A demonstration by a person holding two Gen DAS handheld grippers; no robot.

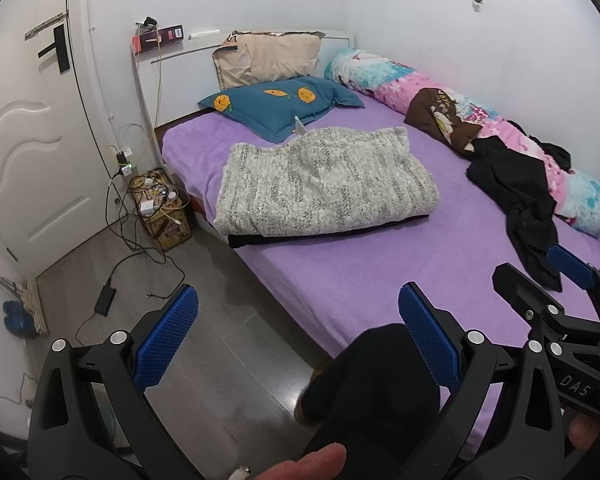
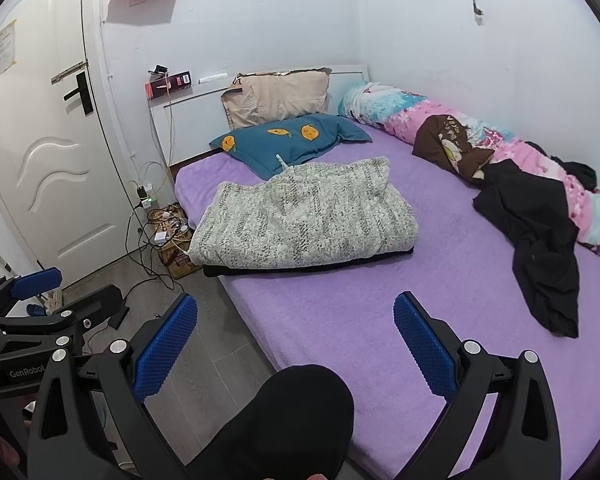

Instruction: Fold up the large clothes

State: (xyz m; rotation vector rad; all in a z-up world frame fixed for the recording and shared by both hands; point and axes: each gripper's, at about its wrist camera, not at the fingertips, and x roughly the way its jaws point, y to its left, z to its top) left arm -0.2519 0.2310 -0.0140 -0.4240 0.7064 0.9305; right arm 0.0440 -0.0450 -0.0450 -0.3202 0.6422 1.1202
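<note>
A grey-white knitted garment (image 1: 324,184) lies folded on the purple bed (image 1: 380,272), on top of a folded black piece (image 1: 260,240); it also shows in the right wrist view (image 2: 304,220). A crumpled black garment (image 1: 516,204) lies at the bed's right side, also in the right wrist view (image 2: 536,236). A brown printed garment (image 1: 440,116) rests on the rolled quilt. My left gripper (image 1: 298,340) is open and empty above the bed's near edge. My right gripper (image 2: 296,344) is open and empty, beside the left one. A dark knee (image 2: 284,420) is below.
A blue pillow (image 1: 280,106) and a beige pillow (image 1: 268,58) lie at the head. A pink-and-blue rolled quilt (image 1: 500,128) runs along the right wall. Cables, a charger and a box (image 1: 168,216) are on the floor left of the bed. A white door (image 1: 24,152) stands at left.
</note>
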